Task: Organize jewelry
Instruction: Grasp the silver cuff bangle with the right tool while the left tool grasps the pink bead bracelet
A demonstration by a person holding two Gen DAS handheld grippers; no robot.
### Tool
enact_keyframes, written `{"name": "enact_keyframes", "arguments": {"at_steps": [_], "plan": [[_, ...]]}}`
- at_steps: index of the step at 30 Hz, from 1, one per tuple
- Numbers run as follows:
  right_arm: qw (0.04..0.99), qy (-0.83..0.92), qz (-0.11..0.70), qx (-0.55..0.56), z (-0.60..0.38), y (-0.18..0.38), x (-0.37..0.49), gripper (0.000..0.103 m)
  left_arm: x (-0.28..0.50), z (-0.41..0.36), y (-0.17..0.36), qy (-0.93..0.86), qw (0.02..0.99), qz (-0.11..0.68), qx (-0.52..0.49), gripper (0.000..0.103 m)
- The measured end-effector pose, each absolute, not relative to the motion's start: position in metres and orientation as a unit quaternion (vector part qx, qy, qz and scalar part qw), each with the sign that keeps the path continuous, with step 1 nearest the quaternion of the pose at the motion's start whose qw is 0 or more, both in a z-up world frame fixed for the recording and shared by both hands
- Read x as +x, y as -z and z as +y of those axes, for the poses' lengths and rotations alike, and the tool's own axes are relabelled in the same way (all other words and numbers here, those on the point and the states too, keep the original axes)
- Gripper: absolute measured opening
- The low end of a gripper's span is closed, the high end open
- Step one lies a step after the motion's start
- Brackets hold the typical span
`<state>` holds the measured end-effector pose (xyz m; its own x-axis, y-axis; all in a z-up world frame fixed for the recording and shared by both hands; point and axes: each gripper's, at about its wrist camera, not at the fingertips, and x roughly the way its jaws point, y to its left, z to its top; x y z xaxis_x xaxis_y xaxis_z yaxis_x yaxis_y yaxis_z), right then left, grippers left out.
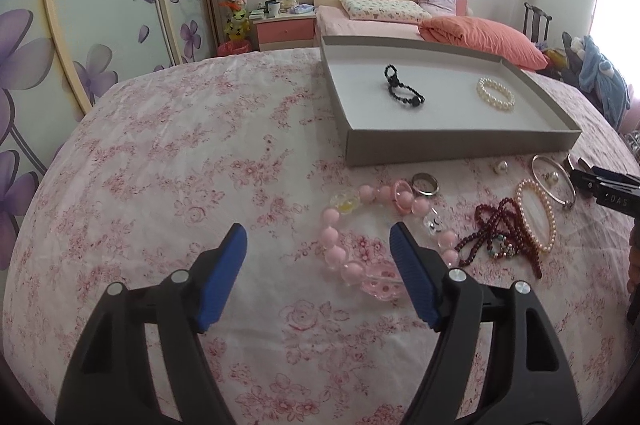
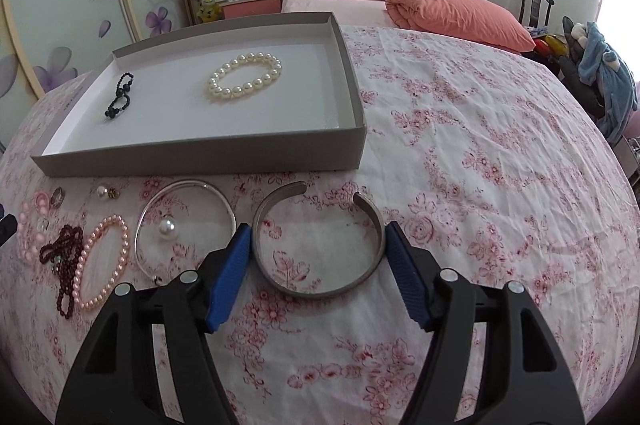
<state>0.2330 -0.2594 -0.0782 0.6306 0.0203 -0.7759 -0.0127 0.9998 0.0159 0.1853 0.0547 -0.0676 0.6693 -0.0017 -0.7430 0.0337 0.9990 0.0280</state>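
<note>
in tray: black beads, pearl bracelet; before tray, unsorted: cuff between spread right gripper, bangle, pink beads beside spread, empty left gripper, several more.

Both the left claw and the right claw are spread wide, holding nothing.
</note>
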Motion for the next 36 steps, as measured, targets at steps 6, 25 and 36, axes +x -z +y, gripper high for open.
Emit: {"name": "enact_keyframes", "arguments": {"at_steps": [6, 25, 36], "plan": [[0.903, -0.009, 0.430, 0.005, -0.260, 0.078, 0.233, 0.067, 0.192, 0.049, 0.074, 0.002, 0.908, 0.419, 0.023, 0.062], [0.903, -0.009, 0.430, 0.005, -0.259, 0.078, 0.233, 0.067, 0.205, 0.044, 0.080, 0.016, 0.899, 0.435, 0.033, 0.015], [0.903, -0.010, 0.430, 0.006, -0.259, 0.078, 0.233, 0.067, 0.208, 0.046, 0.079, 0.014, 0.900, 0.436, 0.030, 0.015]]}}
